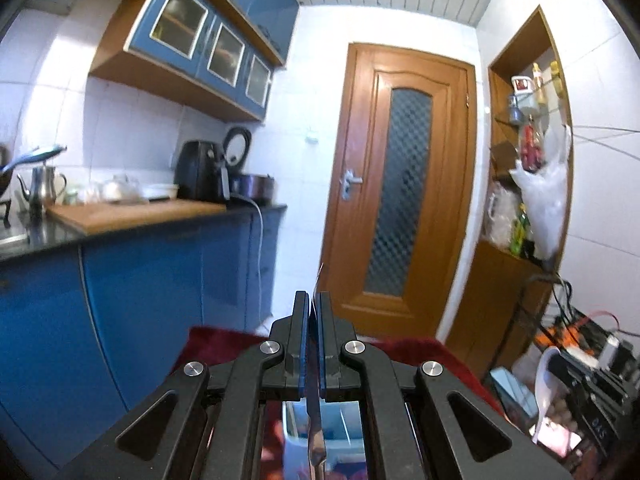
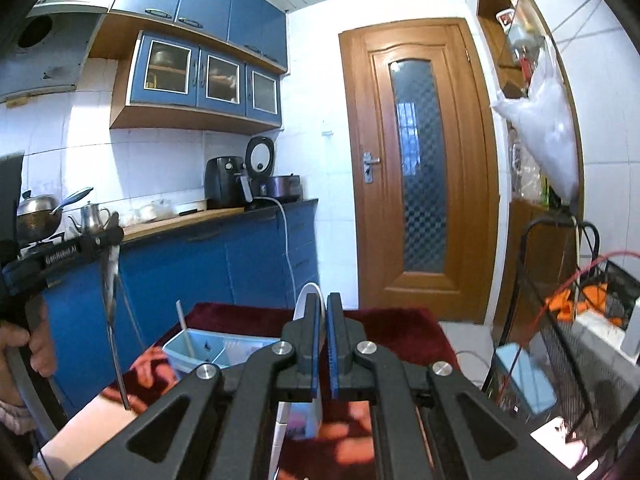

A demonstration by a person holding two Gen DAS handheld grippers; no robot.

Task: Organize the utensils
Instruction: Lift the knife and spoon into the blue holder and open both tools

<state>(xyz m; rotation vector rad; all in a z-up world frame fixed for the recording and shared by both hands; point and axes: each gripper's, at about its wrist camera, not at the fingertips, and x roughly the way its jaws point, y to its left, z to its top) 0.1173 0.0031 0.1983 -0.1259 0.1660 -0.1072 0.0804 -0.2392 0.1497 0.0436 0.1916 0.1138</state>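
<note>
Both grippers are clamped on utensils: left gripper (image 1: 314, 308) pinches a knife (image 1: 316, 432) hanging blade-down; right gripper (image 2: 323, 312) pinches a white spoon (image 2: 306, 296); the blue organizer tray (image 2: 224, 350) sits at about 6 o'clock below the left one, so that's nearer.

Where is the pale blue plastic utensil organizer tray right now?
Pale blue organizer tray sits on the dark red cloth, low centre-left in the right wrist view, below the left gripper holding a metal knife.
</note>
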